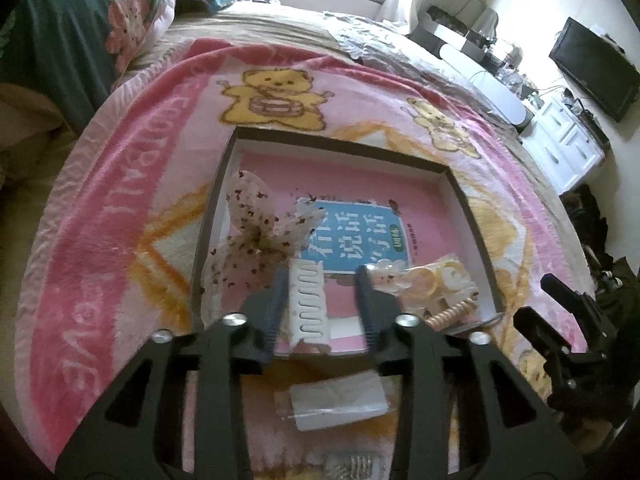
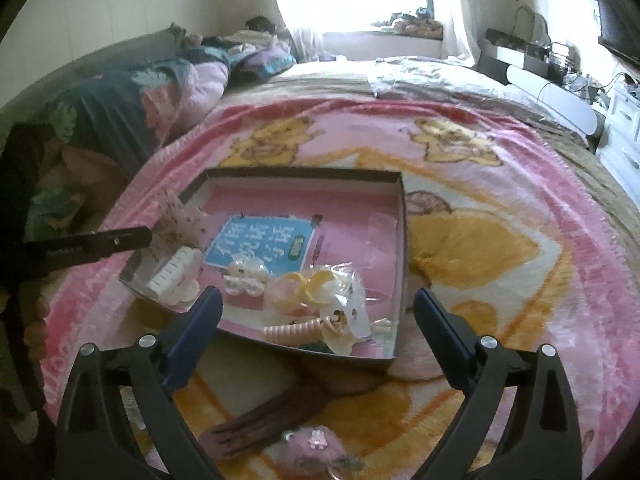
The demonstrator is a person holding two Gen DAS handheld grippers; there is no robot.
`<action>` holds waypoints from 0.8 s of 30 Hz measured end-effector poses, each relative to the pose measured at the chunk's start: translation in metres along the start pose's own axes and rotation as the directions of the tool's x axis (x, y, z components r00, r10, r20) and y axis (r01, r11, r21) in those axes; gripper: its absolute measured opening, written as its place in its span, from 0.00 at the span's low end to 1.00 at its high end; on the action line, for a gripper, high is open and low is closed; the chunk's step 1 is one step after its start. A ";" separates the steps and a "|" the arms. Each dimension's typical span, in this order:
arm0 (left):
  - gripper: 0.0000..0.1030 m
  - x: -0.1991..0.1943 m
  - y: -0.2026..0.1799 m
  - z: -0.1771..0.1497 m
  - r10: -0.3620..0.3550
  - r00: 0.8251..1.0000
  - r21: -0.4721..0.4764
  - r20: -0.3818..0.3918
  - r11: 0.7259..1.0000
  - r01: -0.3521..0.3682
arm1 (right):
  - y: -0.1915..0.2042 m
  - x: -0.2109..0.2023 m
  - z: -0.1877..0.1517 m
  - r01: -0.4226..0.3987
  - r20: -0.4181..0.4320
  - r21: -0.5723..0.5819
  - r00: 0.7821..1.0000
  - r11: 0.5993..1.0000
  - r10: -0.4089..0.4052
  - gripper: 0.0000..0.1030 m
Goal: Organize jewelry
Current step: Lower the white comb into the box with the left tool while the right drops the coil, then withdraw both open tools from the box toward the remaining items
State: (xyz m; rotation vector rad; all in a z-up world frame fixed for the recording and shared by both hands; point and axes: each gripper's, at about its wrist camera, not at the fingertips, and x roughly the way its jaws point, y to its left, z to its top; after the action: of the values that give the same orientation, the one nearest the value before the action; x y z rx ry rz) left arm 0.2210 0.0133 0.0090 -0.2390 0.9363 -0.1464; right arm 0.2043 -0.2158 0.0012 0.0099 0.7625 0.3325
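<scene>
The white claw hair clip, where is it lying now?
The white claw hair clip lies inside the shallow box, at its near left side. It is just below the spotted fabric bow, between the open fingers of the left hand-held gripper.

Hair accessories [image 2: 312, 296] inside shallow box [image 2: 402, 216]

A tray [image 2: 402, 216] sits on a blanket [image 2: 520, 280] on the bed; inside, a hair claw [image 2: 172, 276] lies left, bangles [image 2: 308, 286] right, a comb [image 2: 264, 426] before it.
</scene>
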 end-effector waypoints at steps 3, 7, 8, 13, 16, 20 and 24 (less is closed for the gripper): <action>0.52 -0.015 -0.004 -0.001 -0.005 1.000 -0.004 0.029 1.000 0.005 | -0.002 -0.018 0.002 -0.002 0.026 0.007 1.000 1.000 0.002 0.94; 0.76 -0.036 -0.006 -0.001 -0.005 0.998 -0.014 0.069 1.000 0.006 | -0.003 -0.037 0.004 -0.001 0.061 0.010 0.998 1.000 0.000 0.94; 0.81 -0.040 -0.006 0.000 -0.010 0.997 -0.018 0.076 1.000 0.012 | -0.003 -0.042 0.005 -0.001 0.069 0.011 0.998 1.000 0.001 0.95; 0.91 -0.065 -0.007 -0.001 -0.023 0.993 -0.028 0.120 0.999 0.026 | -0.005 -0.064 0.006 -0.001 0.107 0.011 0.994 1.000 0.000 0.95; 0.91 -0.076 -0.009 -0.001 -0.015 0.990 -0.025 0.140 1.000 0.018 | -0.003 -0.074 0.006 0.000 0.119 0.007 0.993 1.000 -0.001 0.95; 0.91 -0.088 -0.011 -0.006 -0.013 0.988 -0.020 0.154 1.000 0.016 | 0.000 -0.086 0.005 -0.002 0.135 0.000 0.991 1.000 0.002 0.95; 0.91 -0.097 -0.014 -0.011 0.009 0.985 0.000 0.170 1.000 -0.009 | 0.003 -0.095 0.000 -0.005 0.143 -0.010 0.990 1.000 0.006 0.95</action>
State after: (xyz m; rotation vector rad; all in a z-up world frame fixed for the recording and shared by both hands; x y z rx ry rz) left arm 0.1547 0.0202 0.0815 -0.2427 0.7673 -0.1165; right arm 0.1398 -0.2413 0.0660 0.0265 0.6183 0.3373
